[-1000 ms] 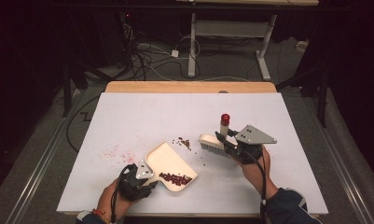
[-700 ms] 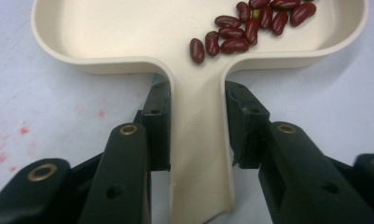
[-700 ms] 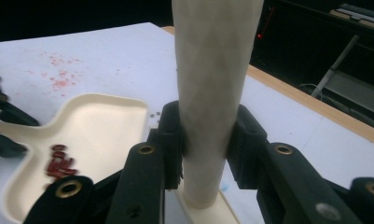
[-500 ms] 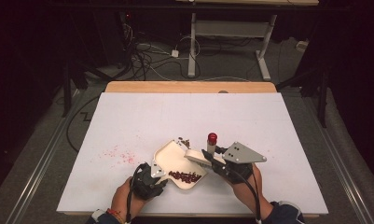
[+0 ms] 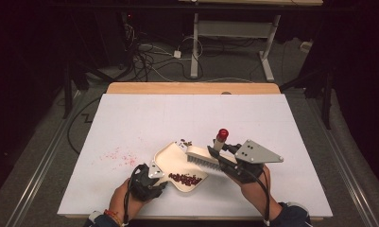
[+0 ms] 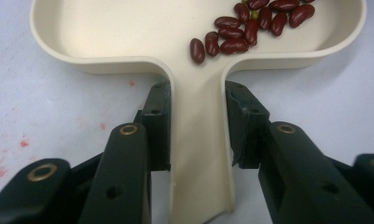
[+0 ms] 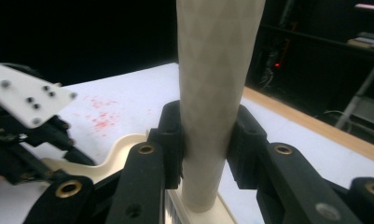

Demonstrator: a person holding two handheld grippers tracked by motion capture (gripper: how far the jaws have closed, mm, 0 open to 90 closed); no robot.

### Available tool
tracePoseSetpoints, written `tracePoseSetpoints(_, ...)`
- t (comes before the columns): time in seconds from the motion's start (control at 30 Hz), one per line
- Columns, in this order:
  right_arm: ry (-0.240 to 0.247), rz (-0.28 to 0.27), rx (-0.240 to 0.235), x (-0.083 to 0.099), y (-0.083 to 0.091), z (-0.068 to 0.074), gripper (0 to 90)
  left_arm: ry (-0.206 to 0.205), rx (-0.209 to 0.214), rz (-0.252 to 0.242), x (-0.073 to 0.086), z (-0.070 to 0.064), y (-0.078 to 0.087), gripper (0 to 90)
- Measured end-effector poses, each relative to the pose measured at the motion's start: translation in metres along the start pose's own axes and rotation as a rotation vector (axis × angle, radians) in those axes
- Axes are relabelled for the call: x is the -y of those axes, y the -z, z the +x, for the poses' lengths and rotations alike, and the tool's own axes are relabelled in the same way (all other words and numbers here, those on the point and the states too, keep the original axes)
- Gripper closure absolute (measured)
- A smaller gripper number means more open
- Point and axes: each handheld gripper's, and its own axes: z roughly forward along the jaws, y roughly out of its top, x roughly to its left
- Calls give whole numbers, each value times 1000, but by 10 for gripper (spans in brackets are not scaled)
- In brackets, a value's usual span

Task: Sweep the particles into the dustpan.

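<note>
In the high view, the left gripper [image 5: 151, 182] holds the cream plastic dustpan [image 5: 177, 163] by its flat handle, the pan lying on the white-covered worktop [image 5: 144, 118] near the person's edge with a cluster of dark red kidney beans [image 5: 185, 179] resting in it toward the handle end. The right gripper [image 5: 225, 158] carries a cream hand brush with white bristles and a red-capped handle [image 5: 203, 156], its bristle head poised at the pan's far open lip, where a few loose beans [image 5: 185, 142] lie just beside the rim; faint red stains [image 5: 116, 155] mark the worktop to the left. In the left gripper view, the two black fingers [image 6: 159, 116] pinch the dustpan handle [image 6: 198, 140] from both sides, close under the pan's body, and the beans [image 6: 240, 28] sit in the pan just above the neck. In the right gripper view, the fingers [image 7: 173, 135] clamp the pale, faceted brush handle [image 7: 212, 84], which stands nearly upright between them, with the dustpan's rim [image 7: 124, 144] and the other gripper [image 7: 26, 121] beyond. By the look of them, both tools are light, stiff plastic and should not flex in the grip; the smooth handle could twist if held loosely, so a hold close to the pan's neck seems best. The beans are hard, smooth and likely to roll, so the pan wants keeping level.
</note>
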Motion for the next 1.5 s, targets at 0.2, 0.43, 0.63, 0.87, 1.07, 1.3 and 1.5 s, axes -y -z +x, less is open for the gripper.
tracePoseSetpoints(0.2, -5, 7, 78, 5, -9, -24, 706, 17, -4, 10, 5, 10, 4, 630)
tracePoseSetpoints(0.43, -45, -2, 128, 5, -25, -44, 706, 25, 0, 22, 11, 30, 6, 630)
tracePoseSetpoints(0.63, -47, -2, 178, 3, -55, -48, 706, 12, 12, 32, 7, 42, 5, 631)
tracePoseSetpoints(0.87, -45, 10, 230, 2, -96, -43, 706, 22, 19, 50, 2, 49, 3, 632)
tracePoseSetpoints(1.07, -32, 48, 184, 5, -116, -27, 707, 40, 22, 51, 0, 53, 1, 632)
tracePoseSetpoints(1.3, -27, 38, 106, 4, -119, 0, 703, 54, 21, 55, -2, 54, 0, 632)
tracePoseSetpoints(1.5, -28, 32, 50, 3, -113, 18, 703, 57, 21, 58, -4, 55, -1, 632)
